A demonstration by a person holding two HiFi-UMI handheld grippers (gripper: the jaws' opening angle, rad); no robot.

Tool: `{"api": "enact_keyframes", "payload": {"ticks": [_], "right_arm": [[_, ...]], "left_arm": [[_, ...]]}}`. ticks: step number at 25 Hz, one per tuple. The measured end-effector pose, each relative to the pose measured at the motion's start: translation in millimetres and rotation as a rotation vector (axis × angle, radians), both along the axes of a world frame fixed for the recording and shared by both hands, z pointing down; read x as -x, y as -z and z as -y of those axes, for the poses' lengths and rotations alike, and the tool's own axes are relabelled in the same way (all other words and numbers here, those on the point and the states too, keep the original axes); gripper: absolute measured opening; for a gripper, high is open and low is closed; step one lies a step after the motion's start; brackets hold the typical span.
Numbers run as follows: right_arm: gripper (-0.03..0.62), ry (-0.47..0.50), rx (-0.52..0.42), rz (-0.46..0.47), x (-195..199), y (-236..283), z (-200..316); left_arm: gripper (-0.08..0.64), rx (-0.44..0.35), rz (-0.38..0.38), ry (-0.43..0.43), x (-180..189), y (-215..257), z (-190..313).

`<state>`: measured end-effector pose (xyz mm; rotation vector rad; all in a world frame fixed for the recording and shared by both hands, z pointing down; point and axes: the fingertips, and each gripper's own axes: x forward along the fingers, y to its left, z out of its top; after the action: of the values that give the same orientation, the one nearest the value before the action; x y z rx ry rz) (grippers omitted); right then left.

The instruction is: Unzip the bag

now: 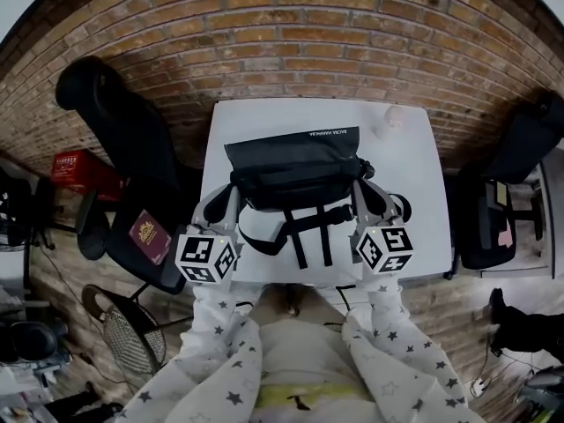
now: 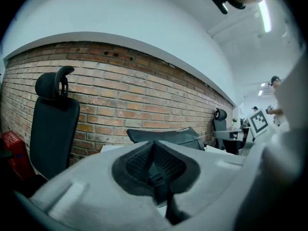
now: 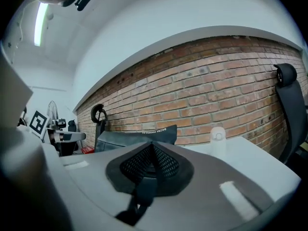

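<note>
The one black bag point(image 1: 295, 170) sat at the middle of the white table point(image 1: 414, 174), its flap edge toward 12 o'clock and two webbing tails point(image 1: 300, 236) trailing toward 6. My left tongs point(image 1: 231, 194) were closed at its 9 o'clock end and my right tongs point(image 1: 361, 189) at its 3 o'clock end, each pinched on what looked like a strip of the bag's black strap. I judged the bag soft, light and floppy. It would likely sag and skid on the smooth top, so one end needed holding taut while the other tongs took the zip pull, which I couldn't find in any view. One small white bottle point(image 1: 390, 120) stood at the bag's 1 o'clock.
</note>
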<state>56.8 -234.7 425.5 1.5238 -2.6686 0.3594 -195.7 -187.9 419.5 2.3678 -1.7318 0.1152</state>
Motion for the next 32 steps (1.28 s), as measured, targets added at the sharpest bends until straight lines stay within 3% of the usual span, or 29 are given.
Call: {"api": "enact_keyframes", "payload": {"ticks": [14,32], "right_arm": [[0.008,0.049,-0.124,0.130,4,56,-11],[0.006,0.049,-0.166,0.135,4,67,-14]], "left_arm": [[-0.002,-0.096,-0.013,0.042,5,40,-19],[-0.002,-0.132,0.011,0.073,13,52,-28]]}}
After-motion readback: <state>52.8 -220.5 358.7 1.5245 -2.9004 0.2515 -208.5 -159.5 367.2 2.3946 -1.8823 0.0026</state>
